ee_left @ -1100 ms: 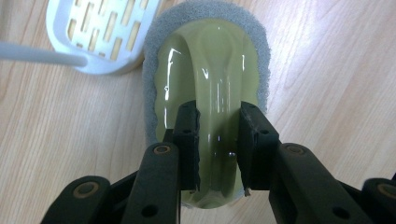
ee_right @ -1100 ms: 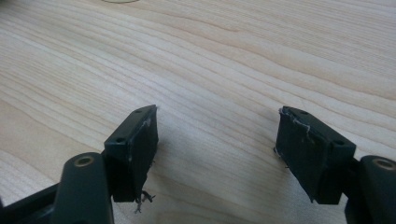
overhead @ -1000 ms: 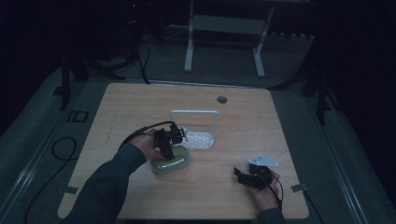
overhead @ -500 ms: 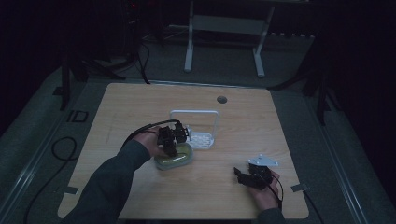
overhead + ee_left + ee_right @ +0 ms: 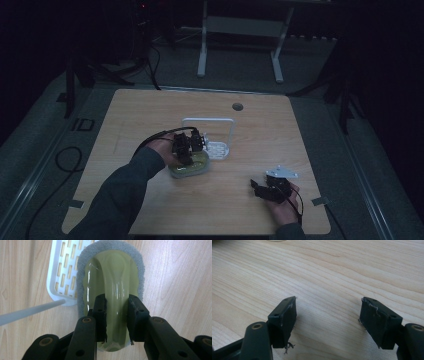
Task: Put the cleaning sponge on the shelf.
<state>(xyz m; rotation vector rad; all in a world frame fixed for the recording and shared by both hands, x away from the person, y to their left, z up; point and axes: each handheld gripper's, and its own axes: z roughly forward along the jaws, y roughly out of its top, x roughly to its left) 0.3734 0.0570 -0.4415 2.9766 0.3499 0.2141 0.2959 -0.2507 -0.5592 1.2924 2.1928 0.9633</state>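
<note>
Wide shot first: a pale wooden table in a dim room, a metal stand on the floor behind it, and a person's two forearms coming in from the near edge. Near the middle of the table lies a white plastic rack with a slotted tray and a tall wire loop handle, and just on the near side of it, touching its corner, sits the scrubber, a green plastic grip on a grey sponge pad. In the left gripper view the scrubber lies flat on the wood, its pad edge overlapping the slotted rack. Now to the action: the left gripper is down on that scrubber, and up close the left gripper has both black jaws pressed against the sides of the raised green handle ridge, so that's a firm clamp on the scrubber, not yet lifted off the table as far as I can judge. Over on the near right, the right gripper rests low by the table edge, well apart from everything; its own view shows the right gripper with jaws spread wide and nothing but bare wood between them. My read: the grab is done, the carrying and placing are all still to come, and where the scrubber is headed I cannot tell.
</note>
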